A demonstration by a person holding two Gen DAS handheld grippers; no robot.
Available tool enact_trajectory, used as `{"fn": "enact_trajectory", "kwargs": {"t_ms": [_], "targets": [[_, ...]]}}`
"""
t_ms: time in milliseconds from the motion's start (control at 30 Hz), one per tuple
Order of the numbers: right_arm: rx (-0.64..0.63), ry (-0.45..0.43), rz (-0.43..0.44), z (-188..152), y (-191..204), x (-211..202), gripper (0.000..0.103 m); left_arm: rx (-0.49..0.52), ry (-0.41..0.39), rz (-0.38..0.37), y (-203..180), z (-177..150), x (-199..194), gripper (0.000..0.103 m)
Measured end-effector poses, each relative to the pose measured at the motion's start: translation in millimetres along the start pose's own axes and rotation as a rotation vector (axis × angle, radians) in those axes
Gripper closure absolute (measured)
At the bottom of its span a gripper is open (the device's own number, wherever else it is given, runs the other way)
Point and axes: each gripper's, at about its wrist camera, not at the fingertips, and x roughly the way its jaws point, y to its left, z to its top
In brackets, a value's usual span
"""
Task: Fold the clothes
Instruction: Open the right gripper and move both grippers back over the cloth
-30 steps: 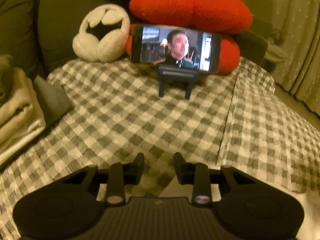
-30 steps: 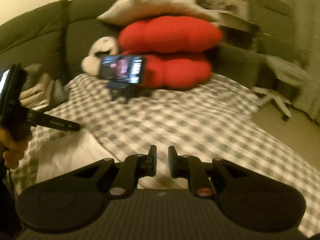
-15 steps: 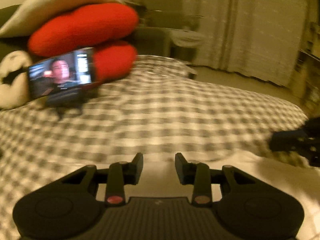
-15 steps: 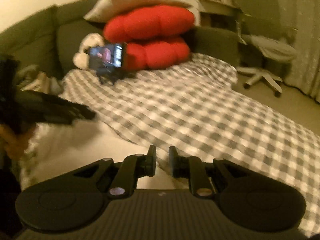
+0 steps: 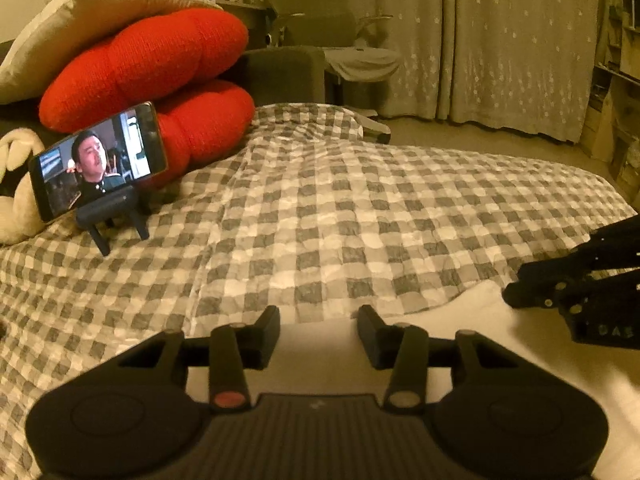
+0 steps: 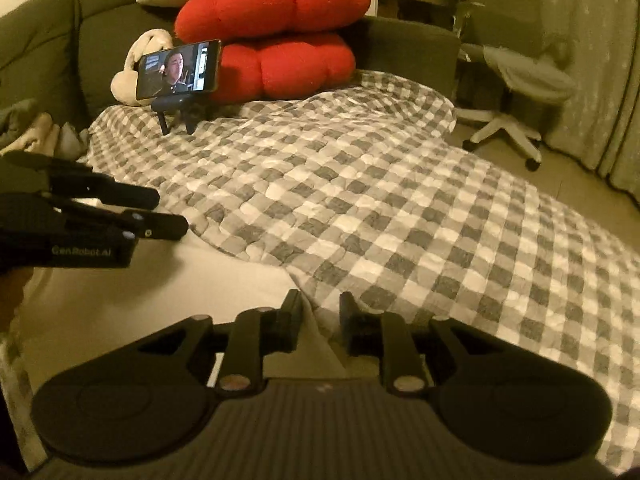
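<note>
A white garment (image 5: 460, 344) lies flat on the grey-and-white checked bedcover (image 5: 340, 220); it also shows in the right wrist view (image 6: 160, 280). My left gripper (image 5: 318, 324) is open and empty, its fingertips over the garment's far edge. My right gripper (image 6: 320, 308) is open and empty, hovering over the garment's right corner. The right gripper shows in the left wrist view (image 5: 520, 286) at the right edge. The left gripper shows in the right wrist view (image 6: 172, 212) at the left.
A phone on a stand (image 5: 98, 168) plays video in front of red cushions (image 5: 160, 64) and a white plush (image 6: 132, 76). Folded clothes (image 6: 36, 132) lie at the bed's far left. An office chair (image 6: 516, 80) and curtains (image 5: 500, 40) stand beyond the bed.
My left gripper has swung to the right, so the phone moved from centre to the left of its view. My right gripper has moved forward over the garment's corner. Both stayed open.
</note>
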Motion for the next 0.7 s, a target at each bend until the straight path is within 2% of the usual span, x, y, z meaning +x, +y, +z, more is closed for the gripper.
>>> {"fn": "enact_trajectory", "kwargs": {"t_ms": [300, 533, 700], "targets": [[0.043, -0.036, -0.017, -5, -7, -32, 0.082, -0.001, -0.020, -0.034, -11, 0, -4, 0.058], [0.085, 0.044, -0.088, -45, -32, -50, 0.081, 0.029, -0.022, -0.068, -34, -7, -6, 0.058], [0.140, 0.030, -0.126, -70, -54, -77, 0.078, 0.061, -0.028, -0.080, -57, -12, -7, 0.058]]}}
